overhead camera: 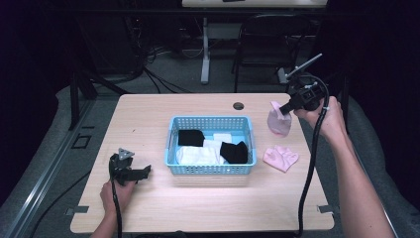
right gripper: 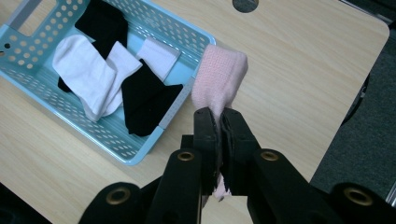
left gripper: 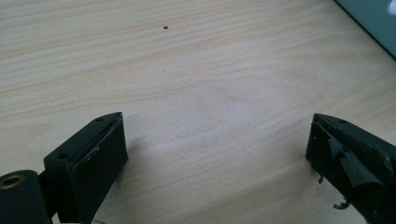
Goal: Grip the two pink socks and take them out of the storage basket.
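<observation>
Pink sock (right gripper: 219, 79) hangs beside basket (right gripper: 182, 105) holding black and white socks (right gripper: 116, 74).

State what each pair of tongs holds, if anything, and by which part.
The right tongs pinch a pink sock by one end; it hangs above the table. The left tongs are open, holding nothing.

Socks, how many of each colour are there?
Pink socks: 2, one lying on the table and one hanging from the right gripper
Black socks in the basket: 2
White socks in the basket: 2, as far as the overlap shows
Total: 6
</observation>
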{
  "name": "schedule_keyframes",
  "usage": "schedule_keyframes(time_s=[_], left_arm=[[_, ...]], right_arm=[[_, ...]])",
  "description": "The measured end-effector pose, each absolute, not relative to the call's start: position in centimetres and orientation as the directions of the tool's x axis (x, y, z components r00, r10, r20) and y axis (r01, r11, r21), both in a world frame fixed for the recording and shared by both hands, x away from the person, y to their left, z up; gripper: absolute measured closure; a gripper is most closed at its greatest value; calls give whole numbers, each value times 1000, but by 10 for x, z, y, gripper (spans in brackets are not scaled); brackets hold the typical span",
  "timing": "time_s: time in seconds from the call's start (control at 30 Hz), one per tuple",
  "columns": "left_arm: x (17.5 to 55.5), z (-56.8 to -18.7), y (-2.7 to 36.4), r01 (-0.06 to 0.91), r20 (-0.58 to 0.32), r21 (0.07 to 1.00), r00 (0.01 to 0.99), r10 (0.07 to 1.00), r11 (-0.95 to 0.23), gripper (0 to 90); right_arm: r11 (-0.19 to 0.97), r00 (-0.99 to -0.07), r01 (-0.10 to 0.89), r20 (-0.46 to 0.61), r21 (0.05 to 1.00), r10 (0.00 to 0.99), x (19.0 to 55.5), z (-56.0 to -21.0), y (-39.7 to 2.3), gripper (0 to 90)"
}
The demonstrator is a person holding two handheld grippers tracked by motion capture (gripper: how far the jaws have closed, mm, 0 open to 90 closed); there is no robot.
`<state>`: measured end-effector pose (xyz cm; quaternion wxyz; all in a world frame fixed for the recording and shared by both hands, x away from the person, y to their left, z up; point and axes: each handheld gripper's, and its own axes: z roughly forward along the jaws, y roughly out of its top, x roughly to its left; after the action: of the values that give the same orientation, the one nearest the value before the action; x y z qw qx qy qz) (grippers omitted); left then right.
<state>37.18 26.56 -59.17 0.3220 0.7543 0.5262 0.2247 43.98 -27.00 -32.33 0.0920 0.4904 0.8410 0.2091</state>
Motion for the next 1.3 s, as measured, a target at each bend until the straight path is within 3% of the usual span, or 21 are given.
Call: schedule_keyframes(time_s=[0.7, 1.3], left_arm=[[372, -592, 266, 649, 0, 723, 345, 939, -238, 51], [372, -592, 266, 649, 0, 723, 345, 939, -238, 51]], right_arm=[[418, -484, 824, 92, 383, 870, 447, -376, -276, 856], [397, -440, 870, 99, 292, 892, 460, -457, -272, 856]])
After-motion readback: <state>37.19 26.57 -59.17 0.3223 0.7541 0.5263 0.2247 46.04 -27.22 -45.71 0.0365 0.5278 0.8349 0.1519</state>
